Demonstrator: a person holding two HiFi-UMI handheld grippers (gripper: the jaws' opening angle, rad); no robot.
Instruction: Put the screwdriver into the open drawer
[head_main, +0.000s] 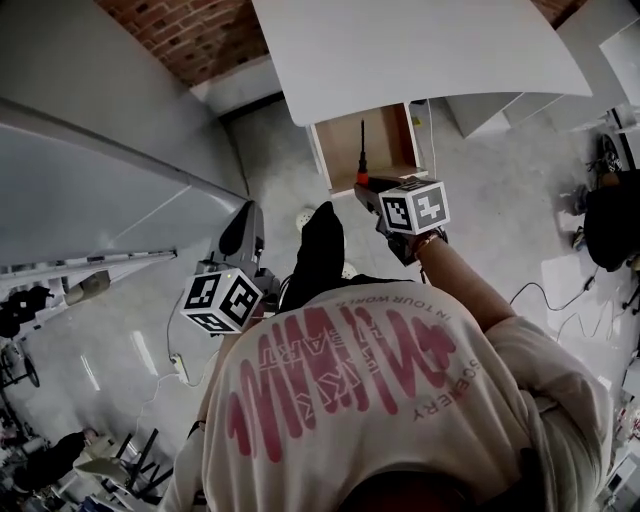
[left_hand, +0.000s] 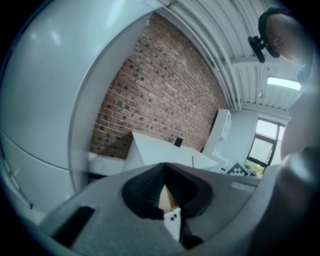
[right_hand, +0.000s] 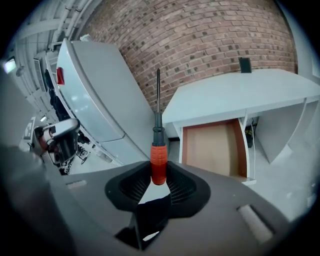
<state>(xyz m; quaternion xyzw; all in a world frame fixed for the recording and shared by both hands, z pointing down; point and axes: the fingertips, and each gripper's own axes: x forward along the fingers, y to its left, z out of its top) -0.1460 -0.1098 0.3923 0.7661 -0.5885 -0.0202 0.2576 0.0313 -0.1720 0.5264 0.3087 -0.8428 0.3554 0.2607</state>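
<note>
Nearest the person, the left tool (left_hand: 165, 192) hung low at the side with its jaws brought together at the tips and nothing between them; it played no part here. The right tool (right_hand: 158, 180) was clamped on the butt end of the screwdriver (right_hand: 158, 150). Its ribbed pads pressed the orange handle from both sides, and the dark collar and thin black shaft ran straight out ahead of the jaws.

From the head view the screwdriver's shaft hung over the open drawer (head_main: 385, 140), not yet lying in it. The drawer stood pulled out from under the front edge of the white desk (right_hand: 240, 90), its brown floor bare. A brick wall (right_hand: 200, 40) closed the scene behind.

The screwdriver looked light and stiff, with a hard, smooth handle. Held only by that short end, the long shaft would likely tend to swing in the pads. The thick handle seemed the right place to hold it, not the thin, slippery shaft.
</note>
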